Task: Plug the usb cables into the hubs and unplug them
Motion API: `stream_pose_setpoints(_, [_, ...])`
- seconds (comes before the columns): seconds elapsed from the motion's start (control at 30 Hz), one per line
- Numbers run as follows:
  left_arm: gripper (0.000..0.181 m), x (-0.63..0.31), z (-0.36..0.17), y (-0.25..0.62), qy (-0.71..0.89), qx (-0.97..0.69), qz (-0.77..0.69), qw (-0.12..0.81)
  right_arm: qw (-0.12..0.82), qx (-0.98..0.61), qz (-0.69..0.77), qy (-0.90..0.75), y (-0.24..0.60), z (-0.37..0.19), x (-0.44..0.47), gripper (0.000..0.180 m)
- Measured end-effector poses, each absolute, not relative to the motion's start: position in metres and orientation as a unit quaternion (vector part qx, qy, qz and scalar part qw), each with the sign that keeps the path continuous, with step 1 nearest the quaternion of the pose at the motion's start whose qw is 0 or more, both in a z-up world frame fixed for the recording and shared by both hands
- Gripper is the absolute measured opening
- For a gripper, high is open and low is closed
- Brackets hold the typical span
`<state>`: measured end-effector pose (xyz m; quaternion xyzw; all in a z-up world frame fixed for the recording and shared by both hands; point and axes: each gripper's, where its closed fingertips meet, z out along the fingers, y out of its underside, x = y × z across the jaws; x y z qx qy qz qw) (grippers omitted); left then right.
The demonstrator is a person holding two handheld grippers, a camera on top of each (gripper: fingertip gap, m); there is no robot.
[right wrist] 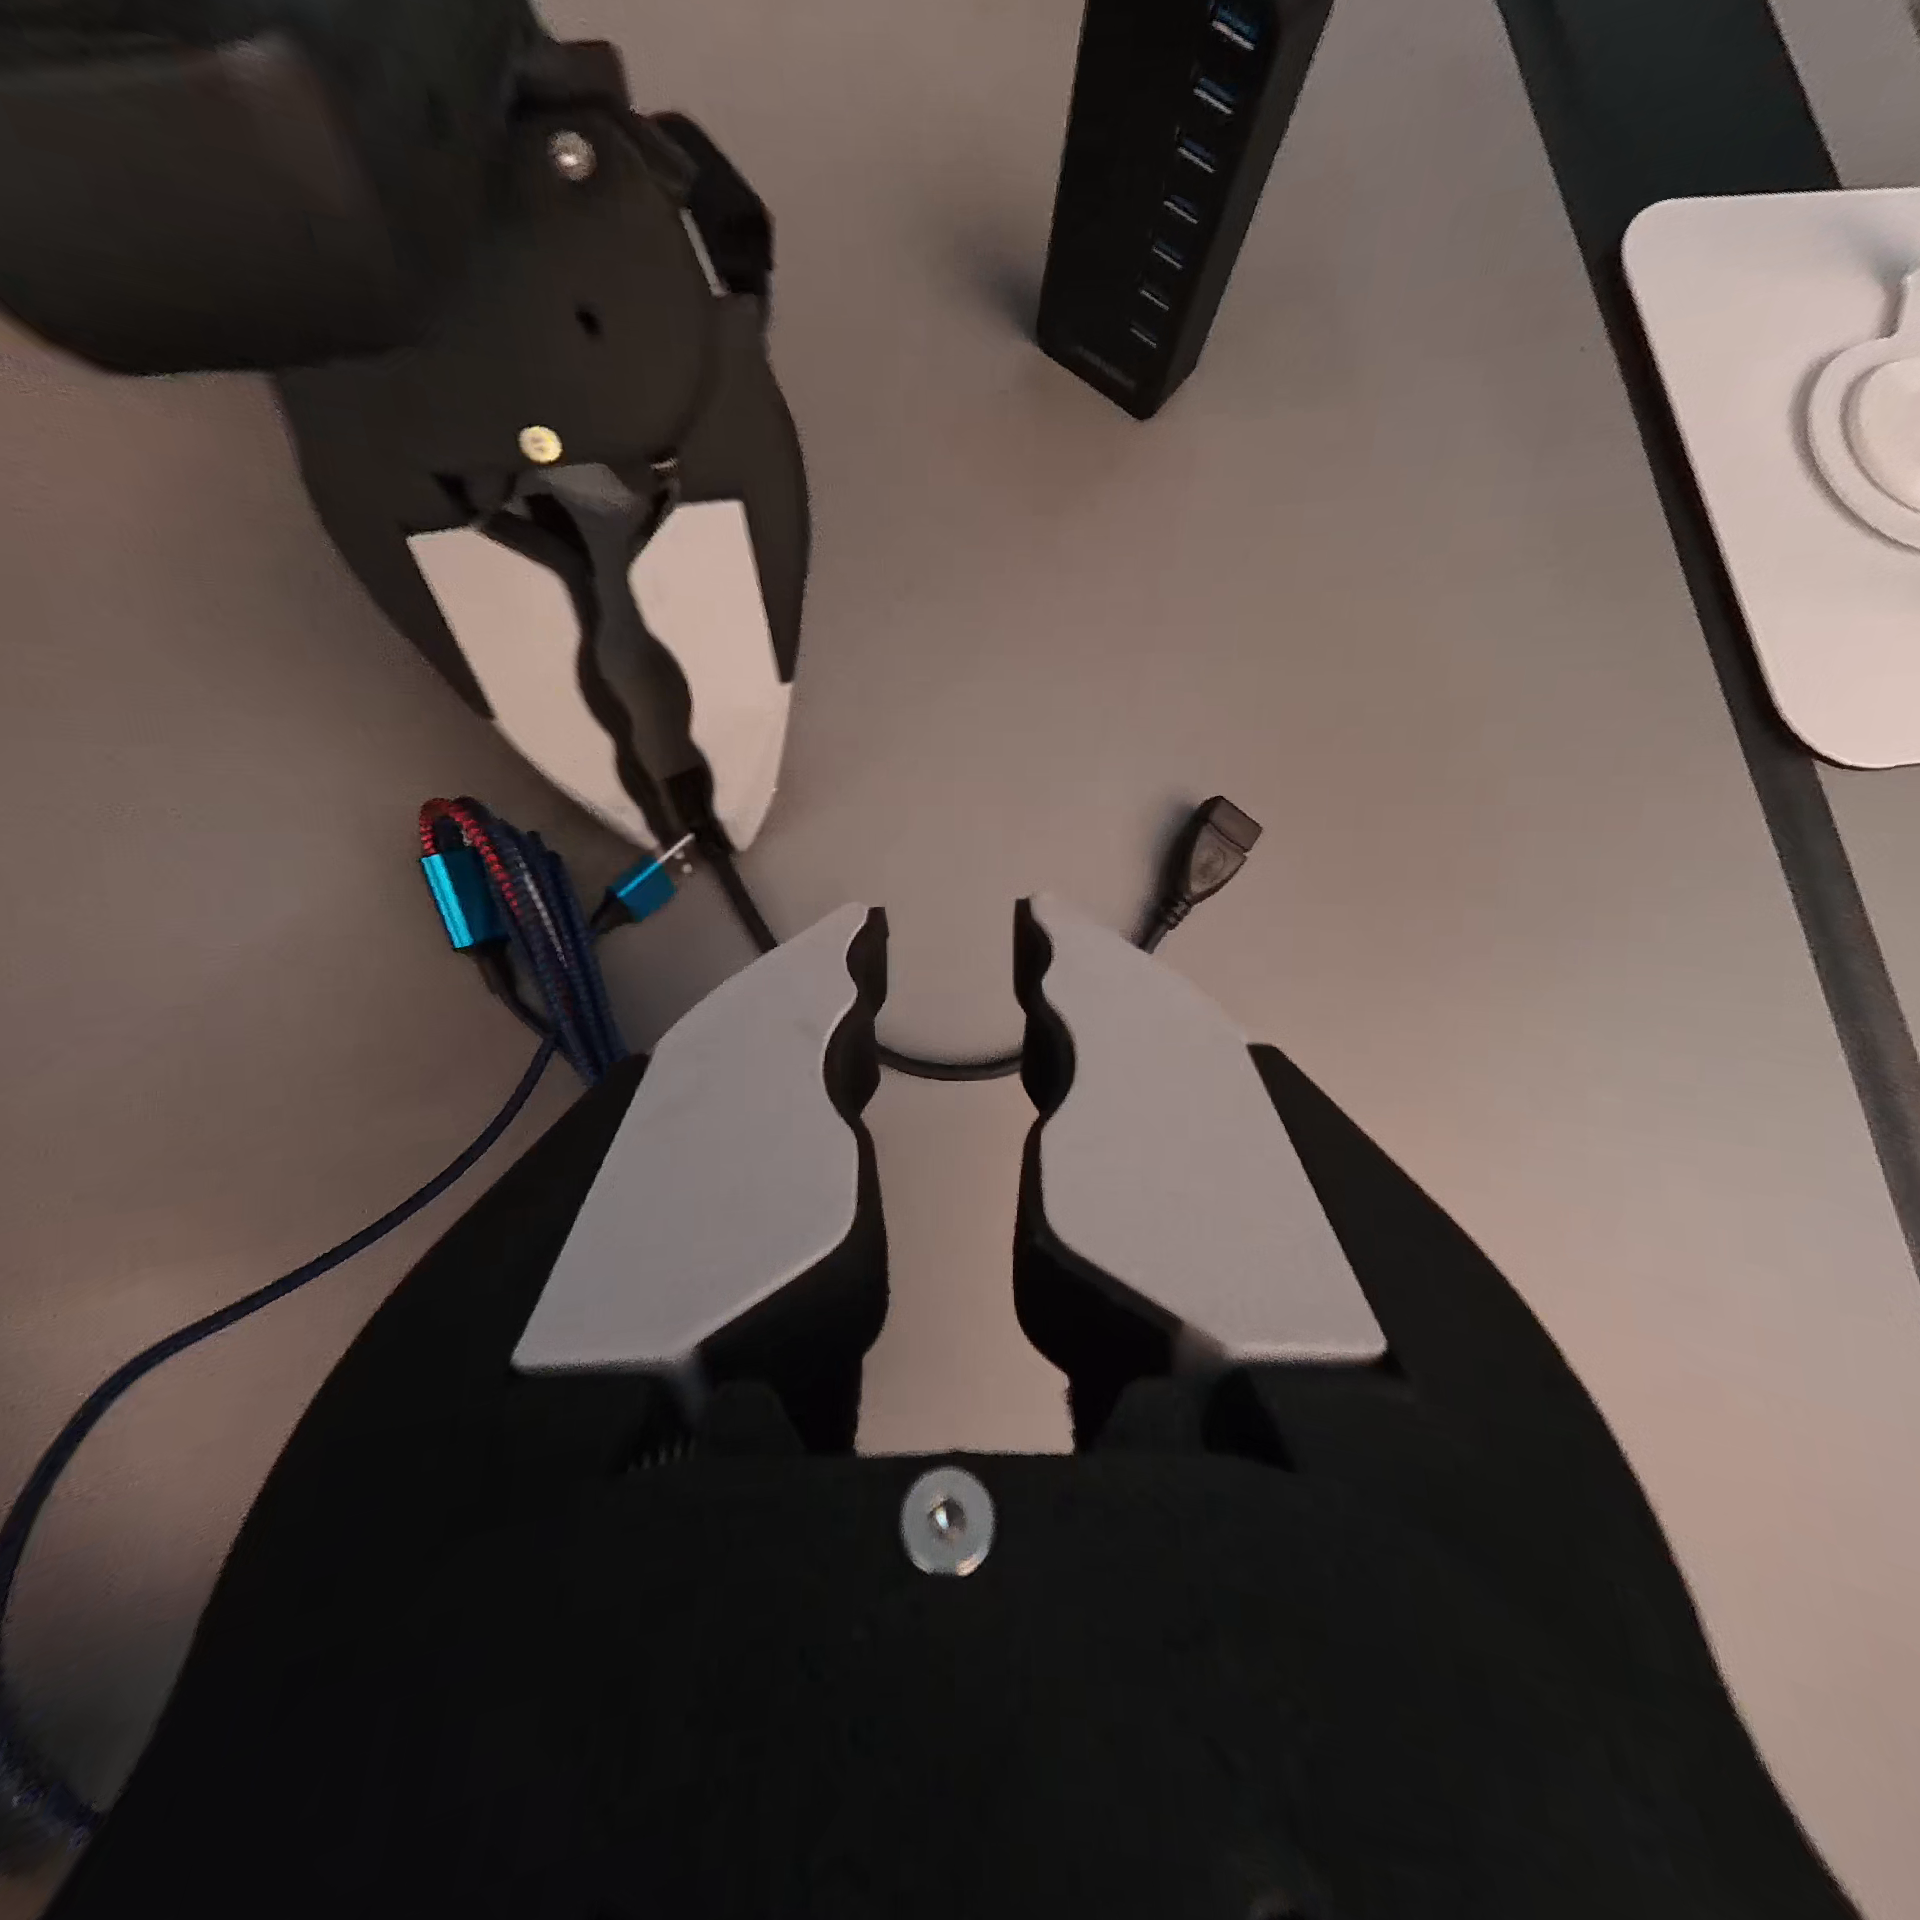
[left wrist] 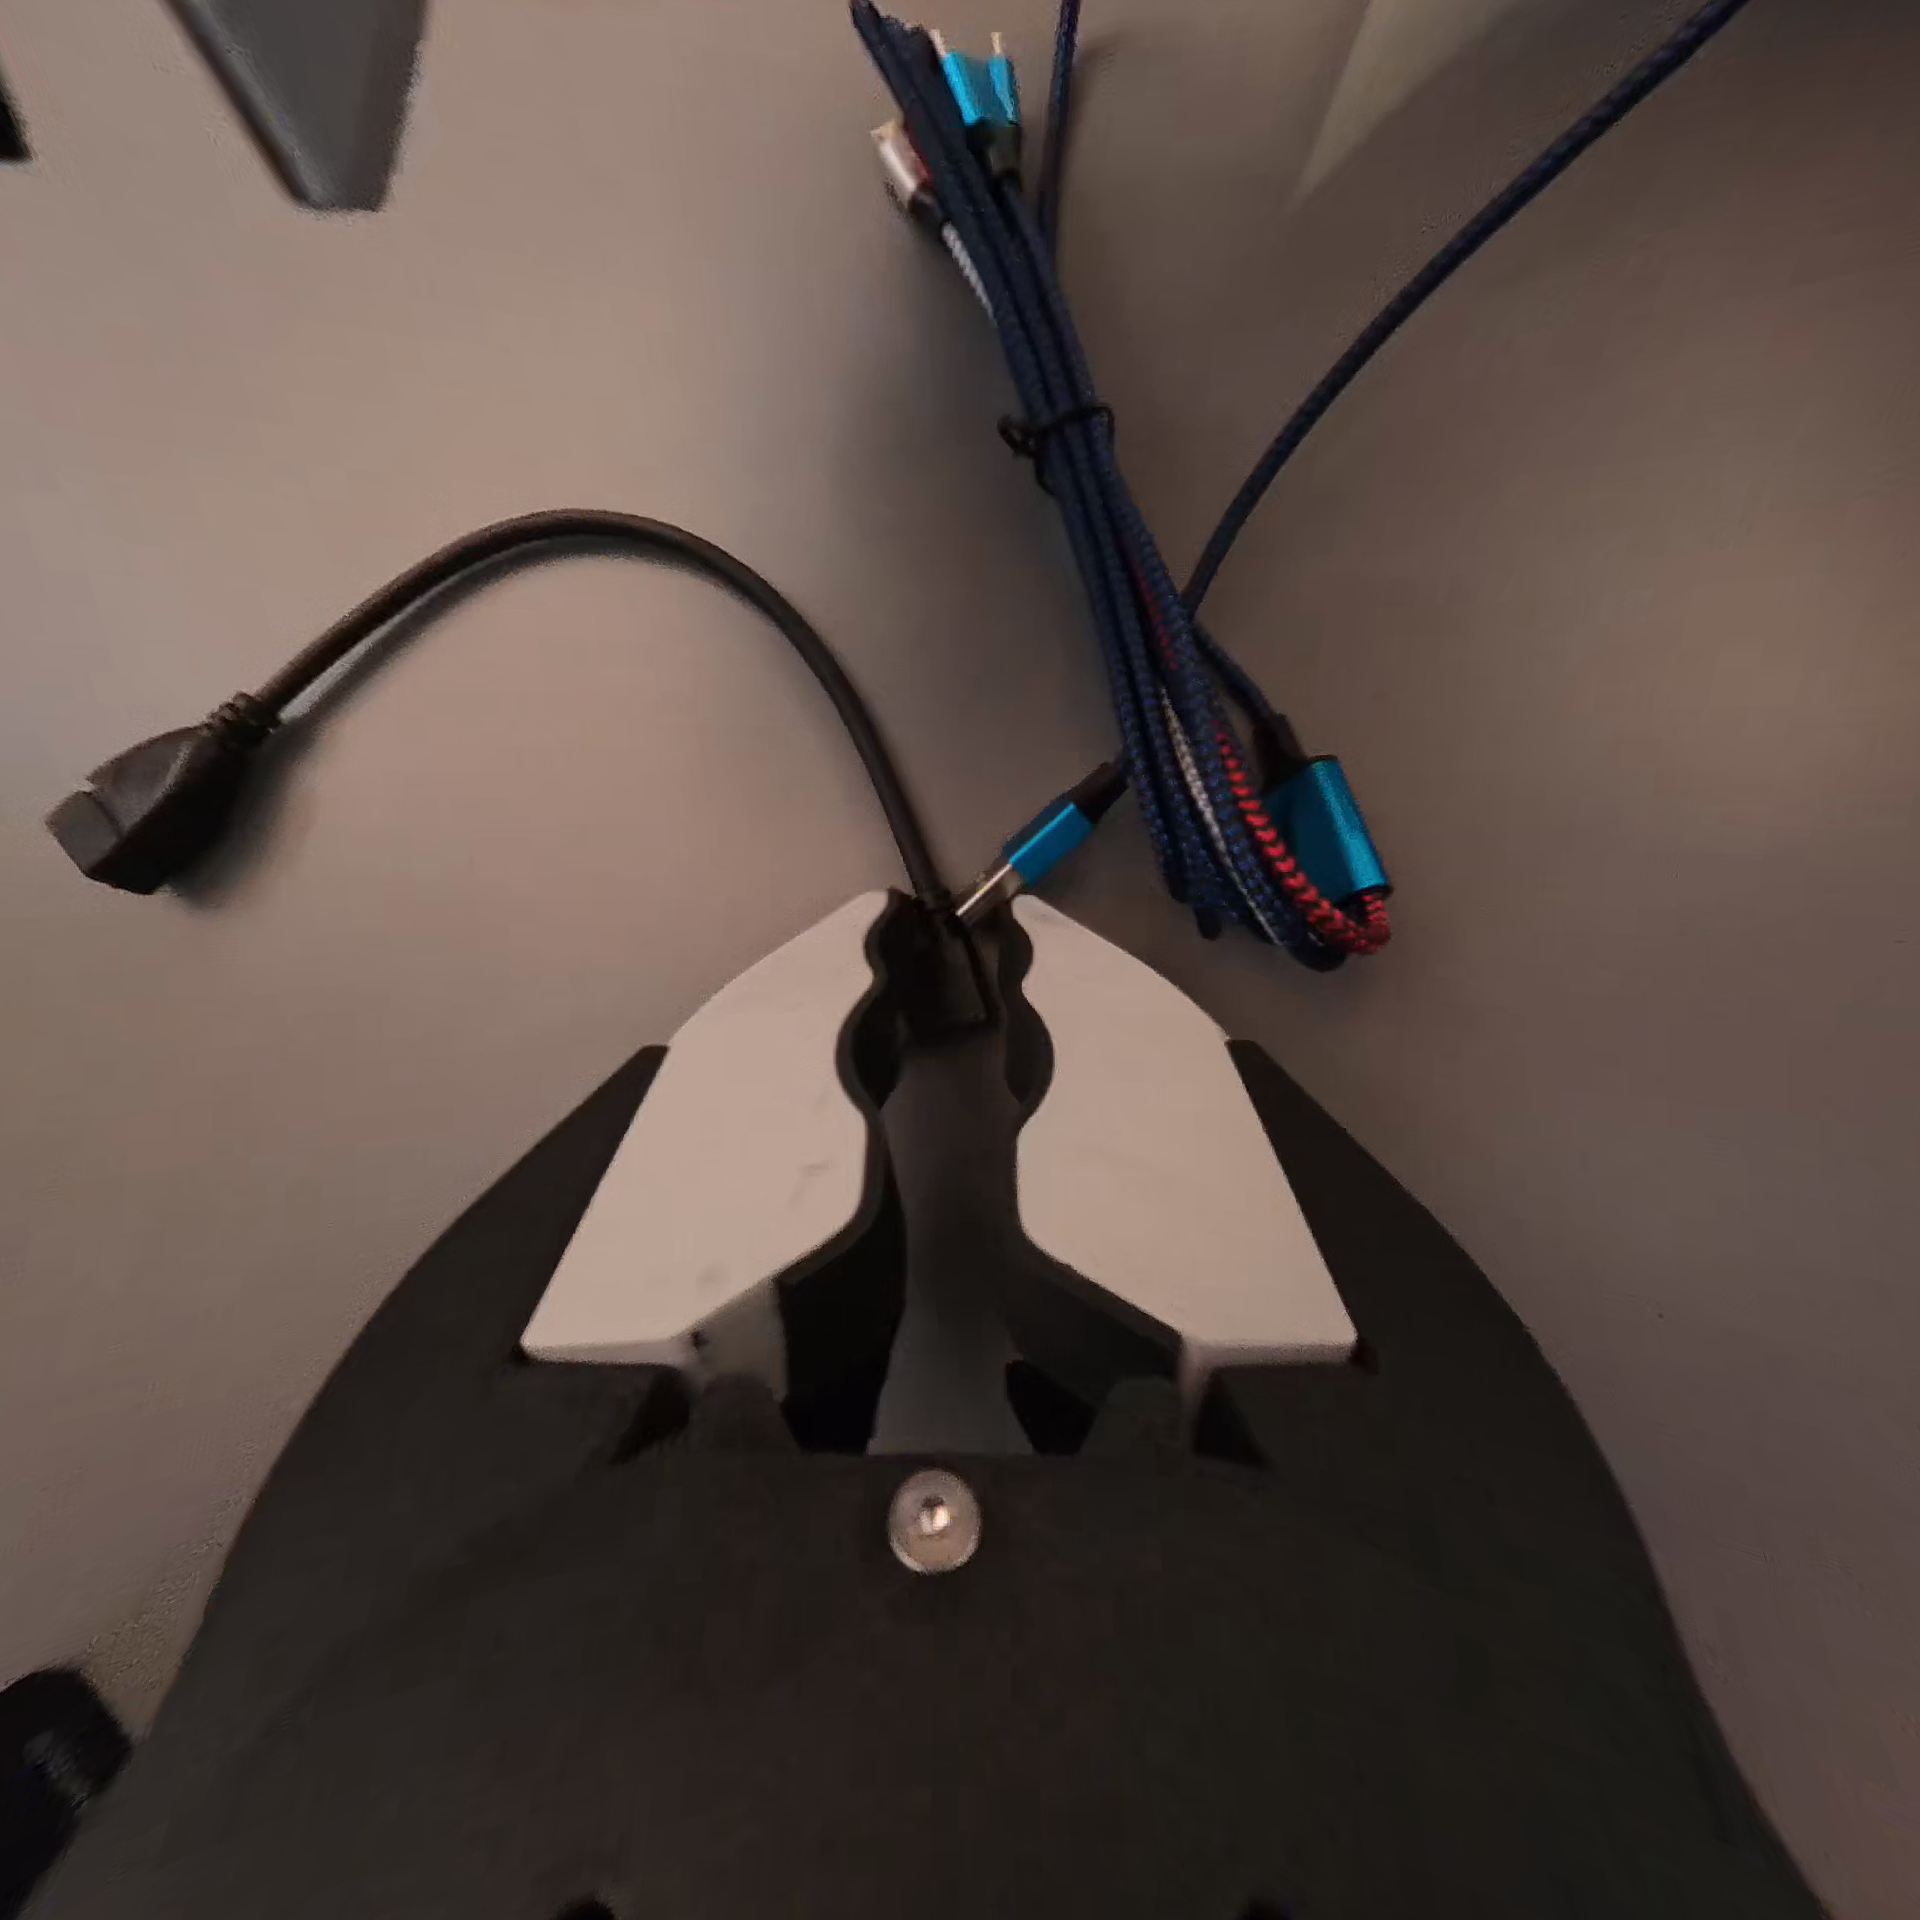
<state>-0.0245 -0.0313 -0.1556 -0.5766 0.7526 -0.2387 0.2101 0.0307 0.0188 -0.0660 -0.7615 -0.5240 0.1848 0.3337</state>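
My left gripper is shut on the black plug of a short black cable that arcs left to a black socket end lying on the grey table. A blue USB plug lies touching the left fingertips, joined to a tied bundle of blue braided cables. My right gripper is open and empty, hovering over the black cable's loop. The right wrist view also shows the left gripper, the blue plug, the socket end and a black multi-port hub farther back.
A white flat pad lies at the right beyond a dark strip across the table. A loose blue braided cable runs off to the lower left. A dark grey wedge-shaped object sits at the far left in the left wrist view. About 12 cm separates my left fingertips from my right. Both grippers' tips are roughly 20 cm from the black multi-port hub.
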Motion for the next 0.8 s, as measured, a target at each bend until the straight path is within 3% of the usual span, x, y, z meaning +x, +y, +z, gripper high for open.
stream_pose_setpoints(0.3, [0.008,-0.033,-0.153,-0.018,0.725,-0.591,-0.249,0.251,0.274,-0.701,0.269,-0.601,-0.017,-0.091,-0.009,0.024])
stream_pose_setpoints(0.53, [0.008,-0.034,-0.142,-0.021,0.715,-0.582,-0.275,0.273,0.248,-0.690,0.229,-0.641,-0.012,-0.136,-0.024,0.024])
stream_pose_setpoints(0.67, [0.007,-0.035,-0.125,-0.018,0.698,-0.577,-0.296,0.305,0.228,-0.692,0.243,-0.640,-0.015,-0.141,-0.025,0.009])
stream_pose_setpoints(0.73, [0.035,-0.037,-0.116,-0.016,0.689,-0.577,-0.298,0.323,0.235,-0.699,0.243,-0.631,-0.011,-0.136,-0.023,0.005])
stream_pose_setpoints(0.8, [0.051,-0.040,-0.106,-0.013,0.683,-0.573,-0.299,0.341,0.235,-0.698,0.248,-0.629,-0.012,-0.131,-0.016,0.005])
